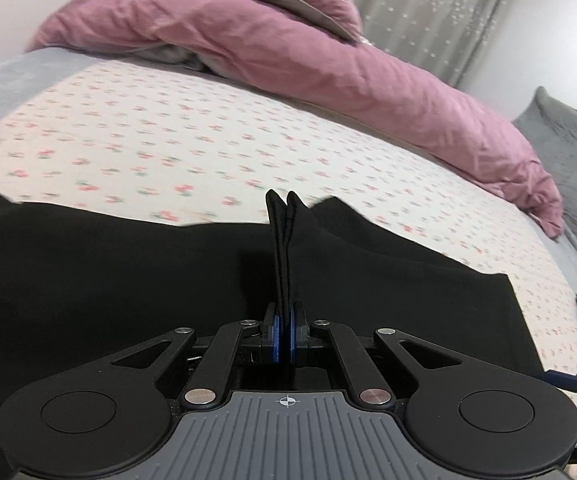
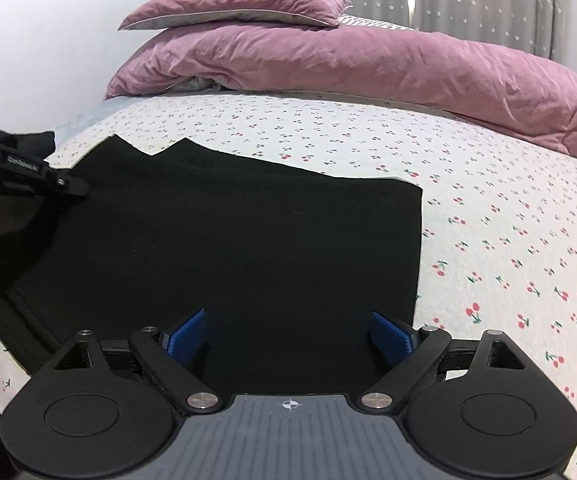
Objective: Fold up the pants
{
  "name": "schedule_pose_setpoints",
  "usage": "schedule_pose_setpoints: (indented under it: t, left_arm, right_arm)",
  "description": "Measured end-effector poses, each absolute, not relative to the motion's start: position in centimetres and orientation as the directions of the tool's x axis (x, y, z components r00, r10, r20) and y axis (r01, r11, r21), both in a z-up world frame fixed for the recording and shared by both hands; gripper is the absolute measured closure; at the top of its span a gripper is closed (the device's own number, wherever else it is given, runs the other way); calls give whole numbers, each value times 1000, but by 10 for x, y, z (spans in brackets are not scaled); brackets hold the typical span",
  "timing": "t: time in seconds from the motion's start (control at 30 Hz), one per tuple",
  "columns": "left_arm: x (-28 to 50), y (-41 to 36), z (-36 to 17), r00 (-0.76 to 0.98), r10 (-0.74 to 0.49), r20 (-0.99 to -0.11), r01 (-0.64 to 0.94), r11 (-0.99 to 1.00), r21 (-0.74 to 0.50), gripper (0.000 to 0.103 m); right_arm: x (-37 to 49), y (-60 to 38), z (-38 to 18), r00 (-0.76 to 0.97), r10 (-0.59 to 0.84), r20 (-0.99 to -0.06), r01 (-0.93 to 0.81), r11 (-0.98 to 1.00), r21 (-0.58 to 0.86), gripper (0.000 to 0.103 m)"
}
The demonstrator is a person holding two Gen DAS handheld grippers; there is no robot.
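Left wrist view: the left hand-held gripper (image 1: pixel 284 338) has its two blue pads pressed together on a raised fold of the one pair of black pants (image 1: pixel 128 280), which lies on the cherry-print bed sheet (image 1: pixel 168 136) before one pink duvet (image 1: pixel 328 72). Right wrist view: the right hand-held gripper (image 2: pixel 288 336) hangs spread wide over the pants (image 2: pixel 248 240), gripping nothing; one pink pillow (image 2: pixel 240 6) tops the duvet (image 2: pixel 368 64).

Pants (image 2: pixel 224 240) cut off at left edge; sheet (image 1: pixel 160 140) print blurred.
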State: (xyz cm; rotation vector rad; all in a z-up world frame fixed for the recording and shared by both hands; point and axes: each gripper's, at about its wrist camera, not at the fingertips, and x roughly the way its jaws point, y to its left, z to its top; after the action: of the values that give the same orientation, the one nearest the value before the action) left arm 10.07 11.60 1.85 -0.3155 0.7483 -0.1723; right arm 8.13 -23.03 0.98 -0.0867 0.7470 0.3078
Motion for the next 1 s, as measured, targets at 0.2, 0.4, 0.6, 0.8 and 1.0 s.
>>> schedule_pose_setpoints:
  t: [0.2, 0.4, 0.6, 0.8, 1.0]
  left_arm:
    - [96, 165, 20, 717, -199, -668, -45, 943, -329, 101]
    - [90, 208, 26, 728, -132, -673, -133, 936, -327, 100]
    - [81, 238, 32, 737, 66, -672, -282, 935, -217, 100]
    - [79, 262, 32, 720, 210, -661, -387, 913, -132, 100]
    - [83, 262, 25, 688, 287, -666, -442, 894, -71, 96]
  right_arm:
    - [85, -213, 10, 683, 265, -681, -350, 937, 13, 13]
    - [89, -198, 9, 665, 288, -689, -387, 922, 13, 13]
    - [92, -187, 9, 659, 304, -688, -412, 911, 8, 13]
    - [94, -181, 6, 653, 304, -694, -418, 909, 5, 13]
    - [94, -179, 5, 647, 306, -698, -421, 907, 7, 13]
